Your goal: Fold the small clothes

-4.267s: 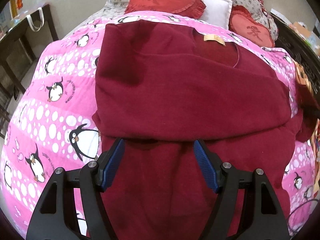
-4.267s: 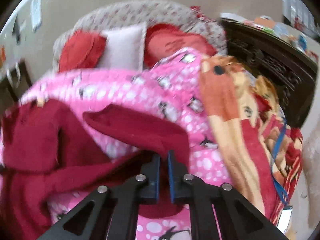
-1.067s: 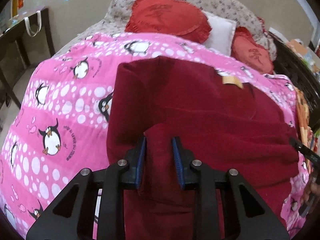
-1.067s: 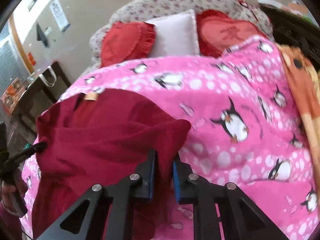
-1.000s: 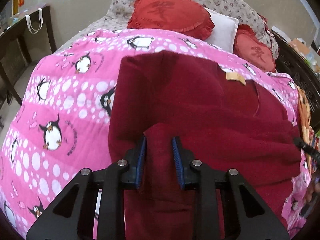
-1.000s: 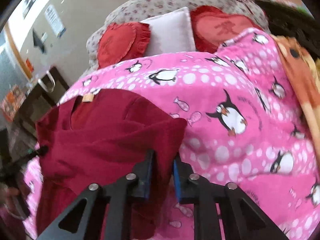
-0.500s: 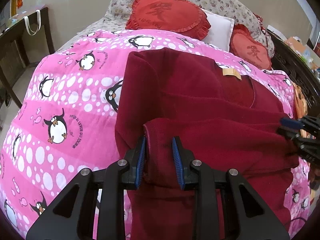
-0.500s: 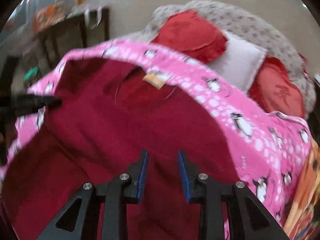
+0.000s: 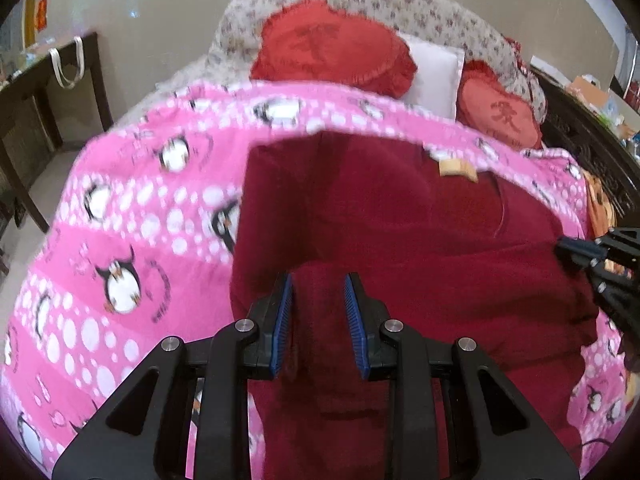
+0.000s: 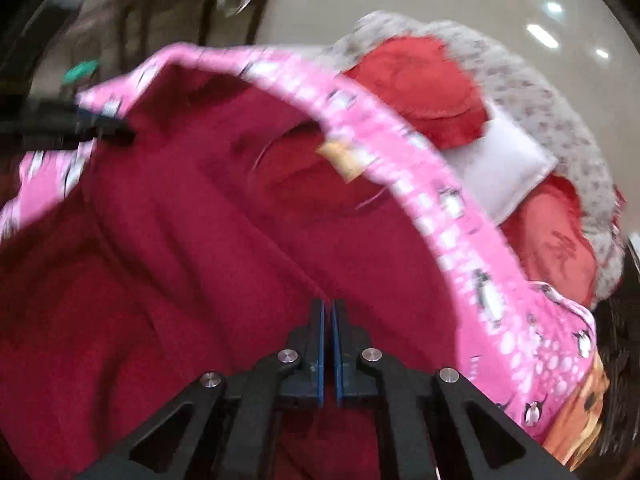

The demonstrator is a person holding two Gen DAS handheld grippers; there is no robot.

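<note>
A dark red garment (image 9: 400, 220) with a tan neck label (image 9: 458, 170) lies partly folded on a pink penguin quilt (image 9: 120, 220). My left gripper (image 9: 319, 312) is shut on a raised fold of it near the garment's left side. In the right wrist view the garment (image 10: 200, 260) fills the middle. My right gripper (image 10: 328, 320) sits low over its right part, its jaws closing to a thin slit with no cloth visible between them. The right gripper's tip (image 9: 560, 248) shows at the garment's right edge in the left wrist view. The left gripper (image 10: 120, 130) appears at the far left of the right wrist view.
Two red heart cushions (image 9: 332, 52) and a white pillow (image 9: 436, 76) lean on the floral headboard behind. A dark table (image 9: 40, 80) stands left of the bed. Dark carved furniture (image 9: 580, 140) and an orange blanket (image 9: 596, 204) lie to the right.
My right gripper let go of the garment's edge, rolled and swung over the garment, then closed. The left gripper kept its hold on the fold and barely moved.
</note>
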